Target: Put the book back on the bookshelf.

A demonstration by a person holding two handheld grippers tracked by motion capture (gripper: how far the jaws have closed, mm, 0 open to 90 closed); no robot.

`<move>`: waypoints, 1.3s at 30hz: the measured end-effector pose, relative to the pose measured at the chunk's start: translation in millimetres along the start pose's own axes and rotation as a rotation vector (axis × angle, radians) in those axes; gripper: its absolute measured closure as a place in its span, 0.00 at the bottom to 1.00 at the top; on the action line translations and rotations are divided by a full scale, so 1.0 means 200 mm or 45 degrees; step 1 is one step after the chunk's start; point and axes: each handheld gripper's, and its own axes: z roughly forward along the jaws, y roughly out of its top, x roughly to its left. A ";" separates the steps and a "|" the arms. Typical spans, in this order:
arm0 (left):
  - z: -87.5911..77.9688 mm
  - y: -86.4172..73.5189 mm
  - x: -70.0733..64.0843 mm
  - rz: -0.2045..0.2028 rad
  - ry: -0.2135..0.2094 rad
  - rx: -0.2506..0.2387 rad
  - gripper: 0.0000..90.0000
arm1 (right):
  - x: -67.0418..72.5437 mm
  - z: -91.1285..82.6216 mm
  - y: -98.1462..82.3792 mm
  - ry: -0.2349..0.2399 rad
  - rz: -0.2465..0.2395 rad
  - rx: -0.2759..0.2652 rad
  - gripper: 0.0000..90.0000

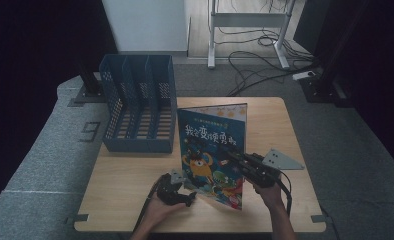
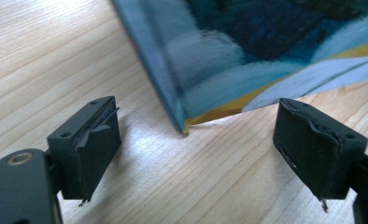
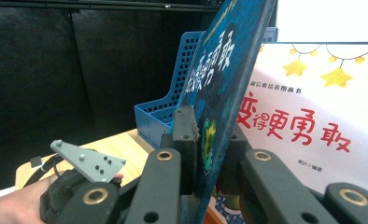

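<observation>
A picture book point(image 1: 212, 152) with a dark blue cover stands upright and slightly opened on the wooden table point(image 1: 130, 180). My right gripper point(image 1: 233, 159) is shut on its front cover; in the right gripper view both jaws pinch the cover point(image 3: 219, 93), and the white title page point(image 3: 313, 116) shows behind it. My left gripper point(image 1: 181, 184) sits low at the book's lower left corner. In the left gripper view its jaws stand wide apart, with the book corner point(image 2: 184, 123) resting on the table just beyond them, untouched.
A blue perforated file rack point(image 1: 137, 102) with three slots stands at the table's back left, just behind the book. Cables and a metal stand point(image 1: 247, 30) lie on the floor beyond the table.
</observation>
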 end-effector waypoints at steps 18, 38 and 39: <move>0.05 0.02 -0.02 -0.015 0.071 -0.039 0.13 | 0.02 -0.01 0.01 0.074 -0.046 -0.019 0.91; -0.03 0.02 0.02 -0.074 0.075 -0.140 0.21 | -0.03 -0.04 0.00 0.053 -0.065 0.046 0.86; -0.03 0.02 0.02 -0.074 0.075 -0.140 0.21 | -0.03 -0.04 0.00 0.053 -0.065 0.046 0.86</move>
